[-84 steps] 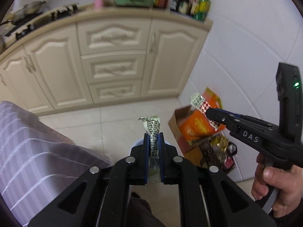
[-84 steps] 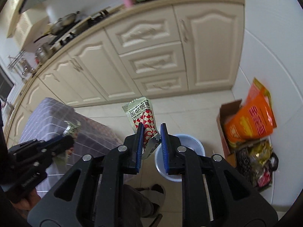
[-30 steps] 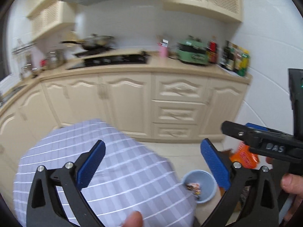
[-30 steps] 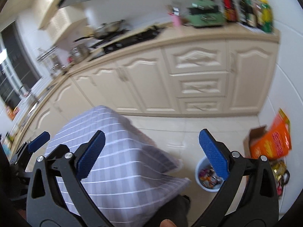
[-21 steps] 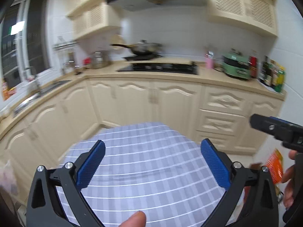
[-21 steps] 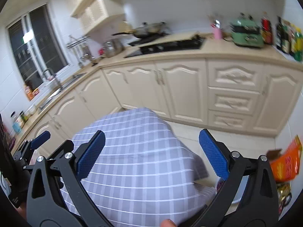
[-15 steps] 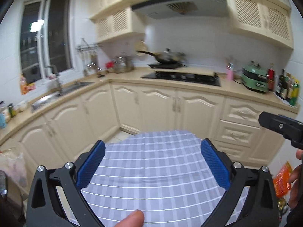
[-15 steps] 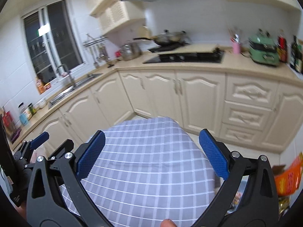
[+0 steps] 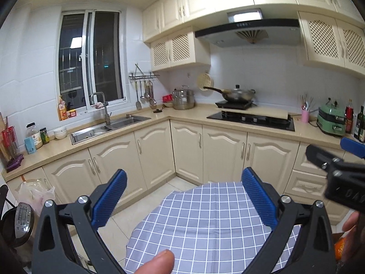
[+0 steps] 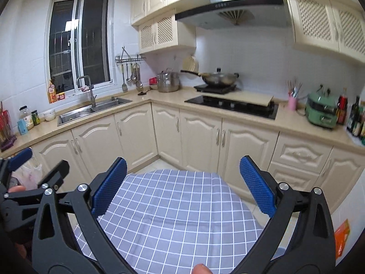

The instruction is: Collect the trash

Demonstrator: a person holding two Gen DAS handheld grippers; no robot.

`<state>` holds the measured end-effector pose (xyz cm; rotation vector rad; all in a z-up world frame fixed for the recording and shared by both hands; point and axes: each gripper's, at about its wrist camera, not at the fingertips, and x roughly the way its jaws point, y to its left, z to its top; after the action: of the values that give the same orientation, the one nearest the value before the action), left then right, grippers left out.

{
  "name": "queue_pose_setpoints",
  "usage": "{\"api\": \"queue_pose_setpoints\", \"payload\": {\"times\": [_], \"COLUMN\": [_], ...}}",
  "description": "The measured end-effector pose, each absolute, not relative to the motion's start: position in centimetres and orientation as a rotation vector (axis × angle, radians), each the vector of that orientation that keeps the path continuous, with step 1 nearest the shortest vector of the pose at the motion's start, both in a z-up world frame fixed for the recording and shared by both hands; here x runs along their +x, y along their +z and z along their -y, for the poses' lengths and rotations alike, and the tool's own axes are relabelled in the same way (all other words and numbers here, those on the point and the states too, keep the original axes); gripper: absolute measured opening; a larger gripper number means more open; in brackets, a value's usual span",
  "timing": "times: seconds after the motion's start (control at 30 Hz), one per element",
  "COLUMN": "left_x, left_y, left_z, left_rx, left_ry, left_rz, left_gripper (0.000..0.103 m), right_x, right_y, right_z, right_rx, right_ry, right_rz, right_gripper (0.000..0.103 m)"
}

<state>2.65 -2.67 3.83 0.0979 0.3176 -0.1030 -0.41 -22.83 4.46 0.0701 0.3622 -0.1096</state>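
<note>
My left gripper is wide open and empty, raised over a round table with a grey-blue checked cloth. My right gripper is also wide open and empty above the same cloth. The right gripper shows at the right edge of the left wrist view, and the left gripper at the left edge of the right wrist view. No trash lies on the cloth that I can see. The blue bin is hidden below the table.
Cream kitchen cabinets run along the back with a sink, a hob with a wok and a green appliance. An orange snack bag sits at the lower right. A plastic bag hangs at the left.
Both grippers, which held wrappers over the blue bin 2.8 s ago, are open and empty. Both have tilted up from the floor and bin to face the kitchen across the table.
</note>
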Motion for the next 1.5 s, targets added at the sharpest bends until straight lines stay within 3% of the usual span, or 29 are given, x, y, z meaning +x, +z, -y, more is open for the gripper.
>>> {"api": "queue_pose_setpoints", "payload": {"times": [0.57, 1.5], "left_x": [0.1, -1.0], "left_y": [6.4, 6.5], "left_z": [2.1, 1.8], "left_rx": [0.047, 0.033], "left_ry": [-0.065, -0.056], "left_rz": [-0.253, -0.228], "left_gripper": [0.099, 0.099], "right_x": [-0.7, -1.2], "right_y": [4.8, 5.7], "right_z": [22.1, 22.2], "right_rx": [0.079, 0.086], "right_ry": [-0.089, -0.081], "right_rz": [-0.345, -0.324], "right_gripper": [0.097, 0.097]}}
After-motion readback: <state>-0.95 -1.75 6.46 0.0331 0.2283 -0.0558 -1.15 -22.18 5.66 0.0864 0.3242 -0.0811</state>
